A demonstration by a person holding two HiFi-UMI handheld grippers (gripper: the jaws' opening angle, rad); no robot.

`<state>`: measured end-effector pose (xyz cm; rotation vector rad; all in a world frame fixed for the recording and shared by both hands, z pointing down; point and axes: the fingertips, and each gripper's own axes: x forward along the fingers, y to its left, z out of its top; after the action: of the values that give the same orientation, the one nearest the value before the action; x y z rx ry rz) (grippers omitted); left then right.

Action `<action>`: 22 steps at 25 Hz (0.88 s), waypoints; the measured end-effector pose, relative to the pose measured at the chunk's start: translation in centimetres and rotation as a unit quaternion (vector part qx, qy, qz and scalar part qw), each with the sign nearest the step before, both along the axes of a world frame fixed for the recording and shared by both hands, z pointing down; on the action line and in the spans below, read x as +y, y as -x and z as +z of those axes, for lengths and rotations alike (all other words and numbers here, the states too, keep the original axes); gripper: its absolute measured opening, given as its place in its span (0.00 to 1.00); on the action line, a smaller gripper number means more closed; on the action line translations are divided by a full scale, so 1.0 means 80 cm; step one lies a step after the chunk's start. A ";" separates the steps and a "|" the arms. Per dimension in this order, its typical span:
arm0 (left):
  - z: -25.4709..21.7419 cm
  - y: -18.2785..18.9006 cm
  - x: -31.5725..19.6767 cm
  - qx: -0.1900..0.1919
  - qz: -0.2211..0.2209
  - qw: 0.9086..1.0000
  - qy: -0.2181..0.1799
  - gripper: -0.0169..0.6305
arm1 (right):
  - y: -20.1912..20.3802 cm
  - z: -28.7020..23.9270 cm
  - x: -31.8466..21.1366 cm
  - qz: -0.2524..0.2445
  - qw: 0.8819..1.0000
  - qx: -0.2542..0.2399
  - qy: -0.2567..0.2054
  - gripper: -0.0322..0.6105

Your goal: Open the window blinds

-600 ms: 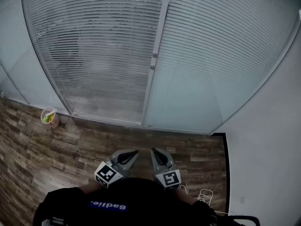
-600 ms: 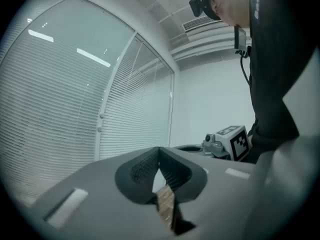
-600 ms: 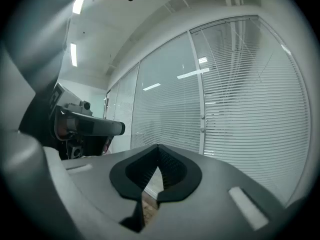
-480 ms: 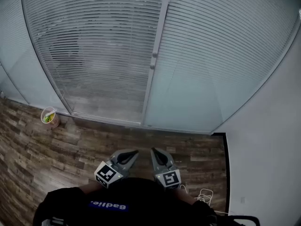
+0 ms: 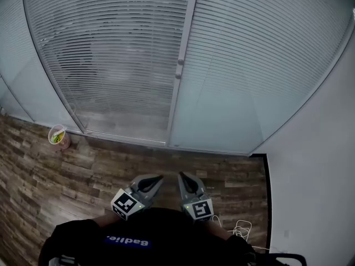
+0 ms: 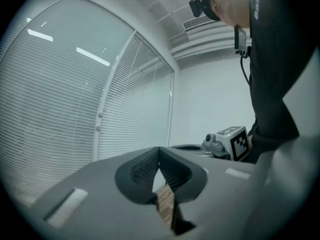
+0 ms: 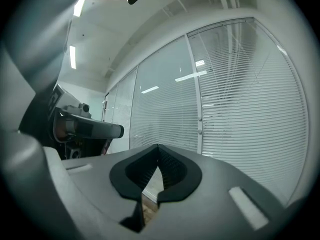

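While I hold both tools level and close to my body, my left gripper (image 5: 159, 178) has its jaws pressed together, the ribbed pads meeting at the tip with nothing between them; my right gripper (image 5: 181, 175) is closed the same way and also empty; the two tips sit side by side, near each other but apart, both aimed at the glass wall ahead. Below them lies the wooden floor (image 5: 83, 176); a loose white cable (image 5: 242, 229) rests near its right edge, by the plain wall (image 5: 316, 176); a small cup (image 5: 57, 137) stands at the floor's far left edge, against the foot of the glass. Beyond the floor's far edge are the window blinds (image 5: 111, 54), well apart from both grippers; their slats hang lowered behind two panes, one on either side of an upright frame post (image 5: 186, 37) that carries small knobs (image 5: 179, 68).
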<state>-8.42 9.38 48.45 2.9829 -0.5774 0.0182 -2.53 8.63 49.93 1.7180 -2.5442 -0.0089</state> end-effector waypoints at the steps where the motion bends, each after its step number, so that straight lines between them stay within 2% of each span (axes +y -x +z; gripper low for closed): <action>1: 0.000 -0.002 0.001 -0.001 0.000 1.000 0.000 0.03 | -0.002 0.001 0.001 0.000 1.000 -0.001 0.001 0.05; 13: 0.003 -0.051 0.000 -0.017 -0.009 1.000 -0.001 0.03 | -0.052 0.012 -0.002 -0.007 1.000 -0.007 0.005 0.05; 22: 0.000 -0.088 0.000 -0.025 -0.044 0.999 -0.003 0.03 | -0.096 0.022 -0.003 -0.025 0.999 -0.015 0.018 0.05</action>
<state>-1.35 9.36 48.45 2.9672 -0.7139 0.0832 5.12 8.42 51.70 1.6537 -2.5910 0.0590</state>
